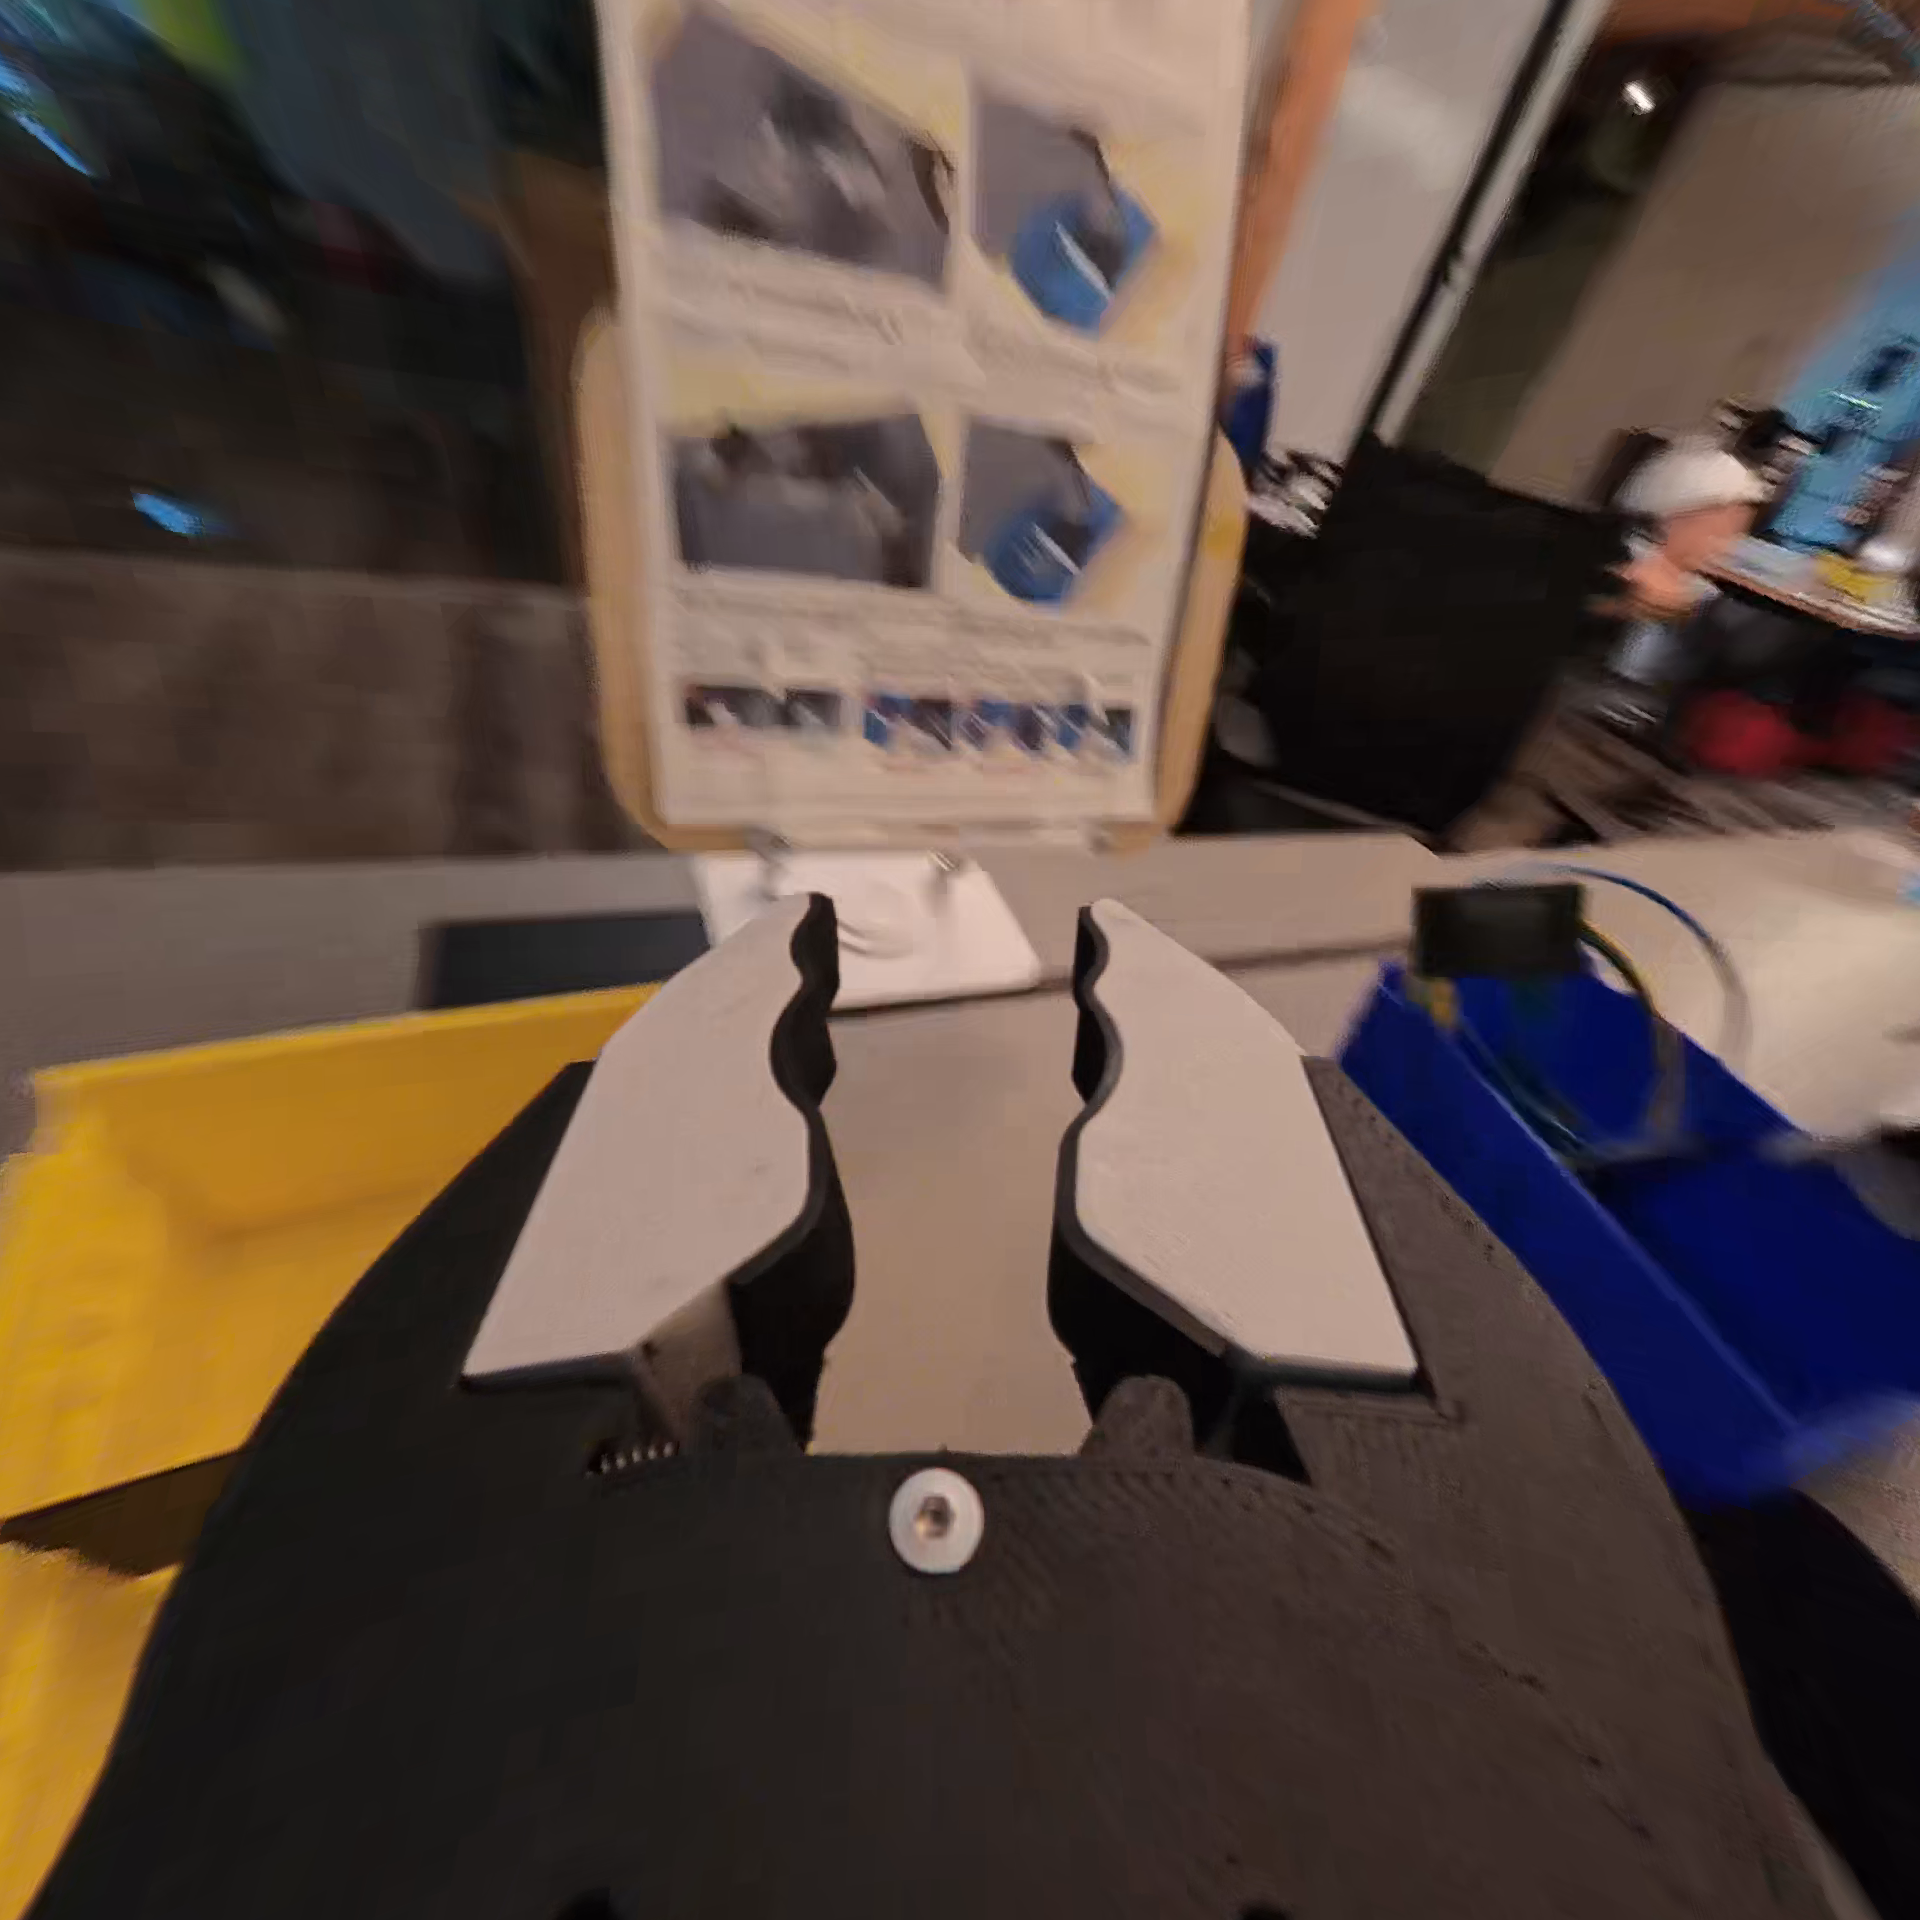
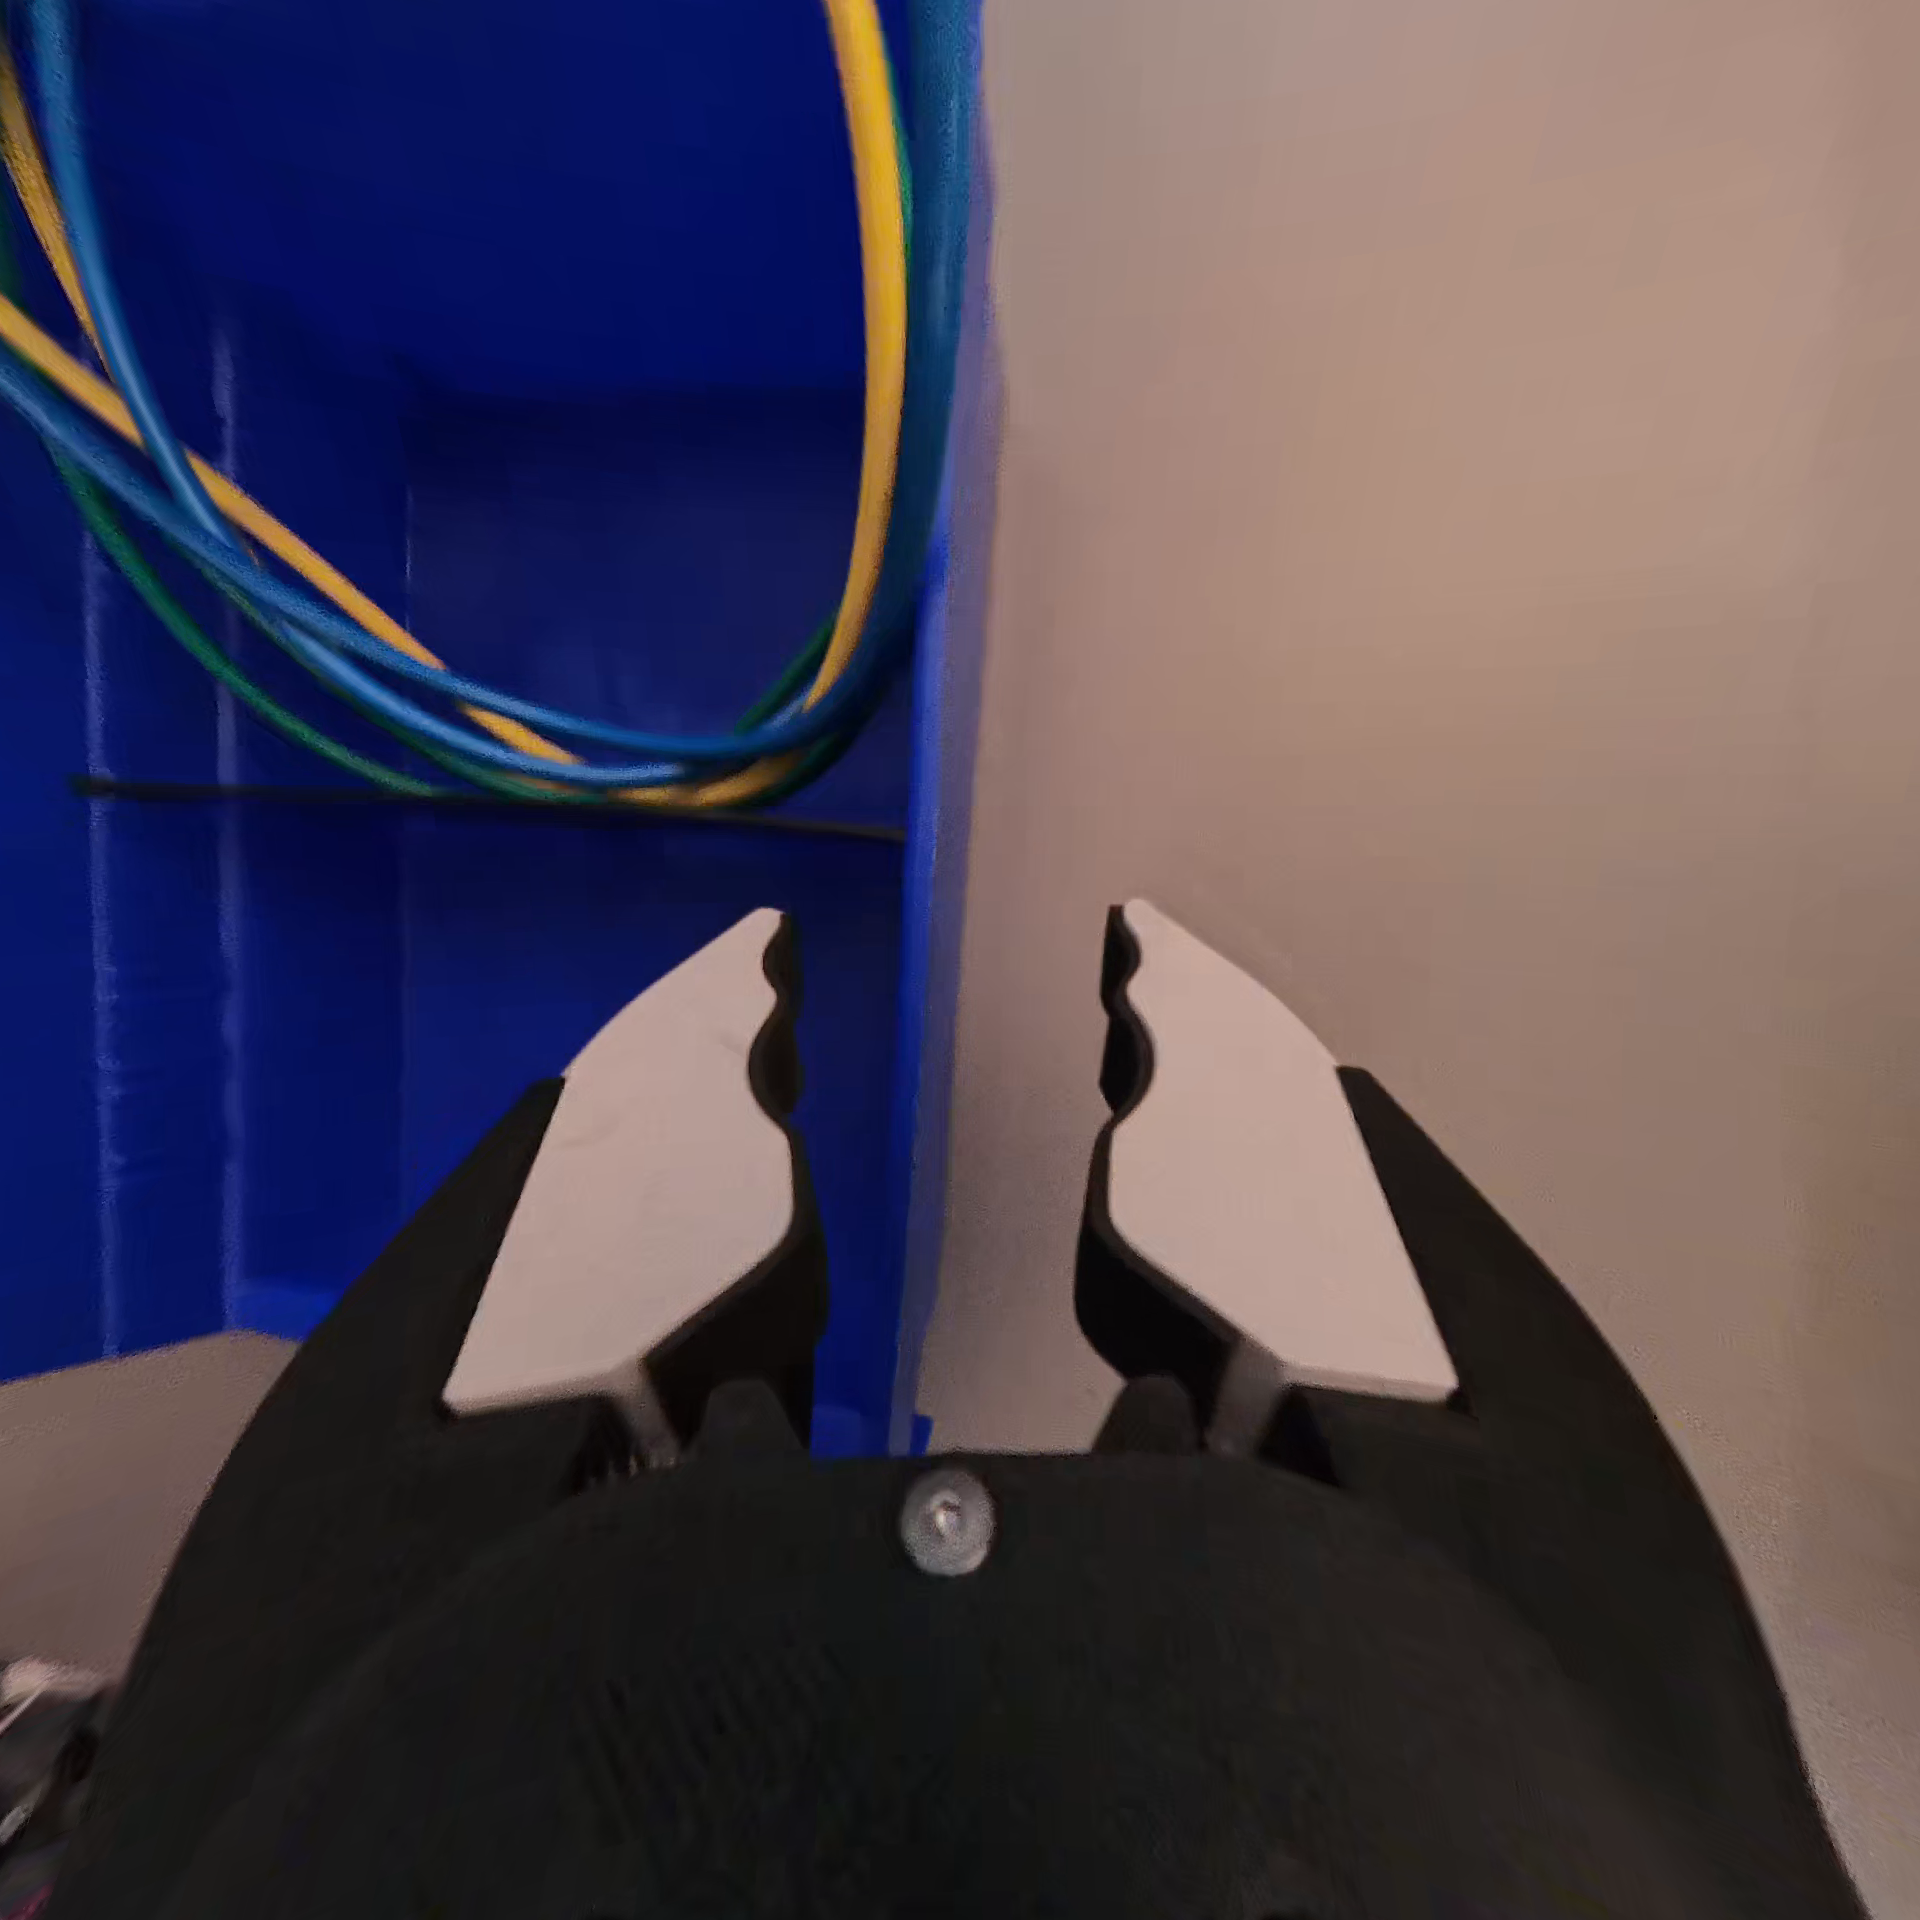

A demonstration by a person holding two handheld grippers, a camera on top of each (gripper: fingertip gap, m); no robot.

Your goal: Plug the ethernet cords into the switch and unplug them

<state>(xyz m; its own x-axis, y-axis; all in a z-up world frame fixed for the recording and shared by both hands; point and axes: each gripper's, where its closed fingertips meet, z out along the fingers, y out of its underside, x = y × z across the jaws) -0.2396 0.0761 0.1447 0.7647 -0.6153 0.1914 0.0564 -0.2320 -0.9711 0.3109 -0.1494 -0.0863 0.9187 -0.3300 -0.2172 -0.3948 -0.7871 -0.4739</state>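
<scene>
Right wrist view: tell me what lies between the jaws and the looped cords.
Only the blue bin's bare inner wall, crossed by one thin dark line; the open right gripper holds nothing, and the cords hang beyond.

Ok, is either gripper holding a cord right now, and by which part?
Nothing is held. The left gripper and right gripper are both open and empty; the cords lie loose in the blue bin.

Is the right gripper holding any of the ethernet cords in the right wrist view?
No, the right gripper is open with nothing between its fingers, and the ethernet cords loop inside the blue bin ahead of it.
</scene>
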